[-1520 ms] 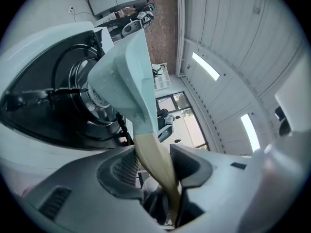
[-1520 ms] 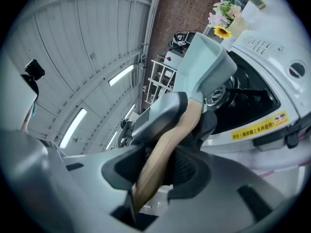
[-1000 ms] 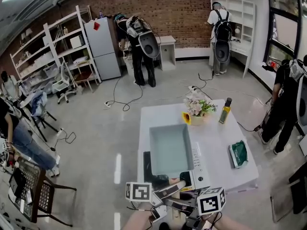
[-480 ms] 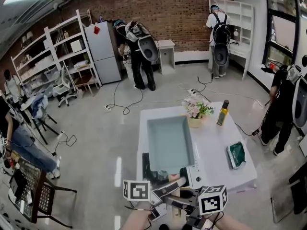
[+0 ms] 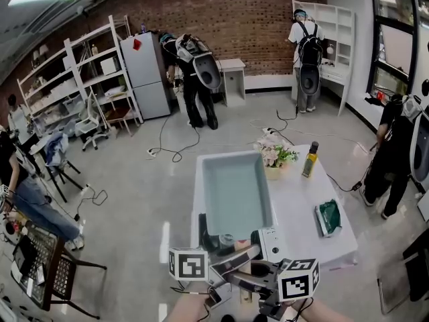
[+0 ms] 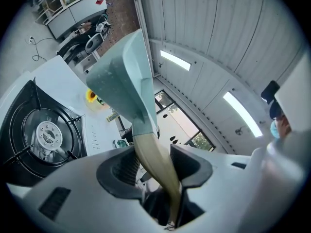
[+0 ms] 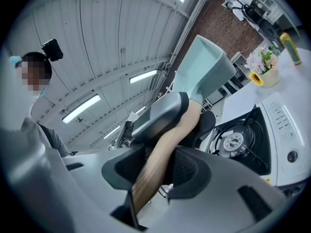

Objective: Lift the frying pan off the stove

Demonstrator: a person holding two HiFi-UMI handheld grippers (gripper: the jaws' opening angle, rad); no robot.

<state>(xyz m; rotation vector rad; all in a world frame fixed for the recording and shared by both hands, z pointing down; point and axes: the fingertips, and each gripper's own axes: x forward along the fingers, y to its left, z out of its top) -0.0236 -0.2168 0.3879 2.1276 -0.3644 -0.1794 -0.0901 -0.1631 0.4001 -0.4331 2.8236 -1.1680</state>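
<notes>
Jaws grip 1 pan handle (image 6: 146,147), L gripper (image 6: 156,171), R gripper (image 7: 160,171), 1 stove (image 6: 48,130)

- The pale green rectangular frying pan (image 5: 236,192) hangs over the black gas stove (image 5: 204,233), which sits on the near left part of the white square table (image 5: 298,200).
- A pot of flowers (image 5: 275,156) stands behind, with a glass oil bottle (image 5: 309,159) to its right.
- A green packet (image 5: 329,217) lies on the right.

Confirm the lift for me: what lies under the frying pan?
Under the raised frying pan sits the stove, its burner bare. From the head view, the pan hides most of it.
</notes>
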